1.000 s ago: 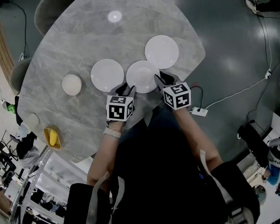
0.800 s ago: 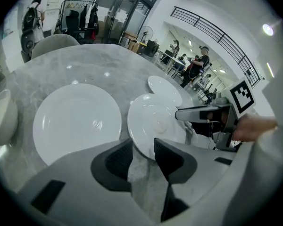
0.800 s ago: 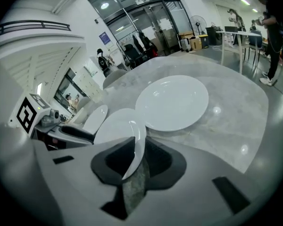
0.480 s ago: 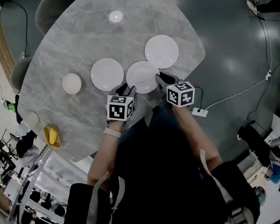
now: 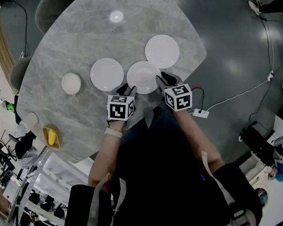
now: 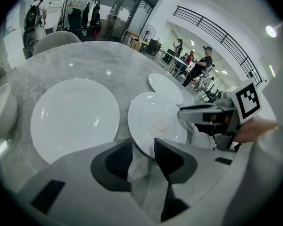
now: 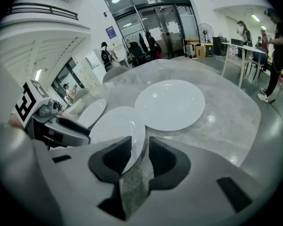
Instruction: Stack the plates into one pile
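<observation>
Middle plate [image 5: 142, 76] bracketed, low centre of the surface [image 5: 85, 41].
Fingers of my left gripper [image 5: 126, 88] stand spread astride its rim, while those of my right gripper [image 5: 163, 78] are opening around the opposite rim, probably seeking a better bite for a level, two-sided lift.

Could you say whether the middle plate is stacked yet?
Not stacked: the middle plate sits singly between the left plate and the far plate.

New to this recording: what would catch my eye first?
Both grippers meet at the middle plate on the grey table: the left gripper has its rim between open jaws, and the right gripper is opening its jaws around the same rim. A left plate and a far plate lie beside it, unstacked.
</observation>
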Demonstrator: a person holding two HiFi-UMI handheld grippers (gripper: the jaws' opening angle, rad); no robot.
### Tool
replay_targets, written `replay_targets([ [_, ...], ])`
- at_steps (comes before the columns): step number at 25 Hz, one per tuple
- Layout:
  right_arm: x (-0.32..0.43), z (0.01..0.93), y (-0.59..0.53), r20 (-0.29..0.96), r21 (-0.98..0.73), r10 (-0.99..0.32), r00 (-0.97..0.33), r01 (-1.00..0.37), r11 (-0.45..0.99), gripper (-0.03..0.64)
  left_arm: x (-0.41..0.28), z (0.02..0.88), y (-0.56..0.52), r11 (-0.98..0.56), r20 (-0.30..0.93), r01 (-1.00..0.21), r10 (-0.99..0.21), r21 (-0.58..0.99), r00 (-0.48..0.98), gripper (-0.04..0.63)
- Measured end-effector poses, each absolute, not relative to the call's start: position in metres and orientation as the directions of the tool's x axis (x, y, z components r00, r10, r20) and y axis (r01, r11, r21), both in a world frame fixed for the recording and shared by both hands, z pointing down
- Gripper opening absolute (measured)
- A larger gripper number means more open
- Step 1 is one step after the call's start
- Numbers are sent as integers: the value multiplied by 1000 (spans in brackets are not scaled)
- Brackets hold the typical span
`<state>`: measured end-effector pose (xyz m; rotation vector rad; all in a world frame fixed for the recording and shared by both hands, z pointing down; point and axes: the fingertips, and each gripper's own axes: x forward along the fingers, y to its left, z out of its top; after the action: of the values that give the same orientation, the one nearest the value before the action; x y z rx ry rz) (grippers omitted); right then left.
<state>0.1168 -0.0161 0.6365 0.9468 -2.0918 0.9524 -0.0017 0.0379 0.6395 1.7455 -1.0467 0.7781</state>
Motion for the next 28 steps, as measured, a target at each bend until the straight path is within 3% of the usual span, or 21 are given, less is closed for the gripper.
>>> replay_targets([
  [20, 114, 639, -18, 762, -375, -325, -561, -790, 485, 91, 1, 639, 30, -164, 827, -900, -355, 403, 435, 149],
  [28, 110, 635, -18, 746, -420, -307, -591, -775, 473, 83, -8, 629, 26, -147, 825, -916, -400, 374, 400, 111],
])
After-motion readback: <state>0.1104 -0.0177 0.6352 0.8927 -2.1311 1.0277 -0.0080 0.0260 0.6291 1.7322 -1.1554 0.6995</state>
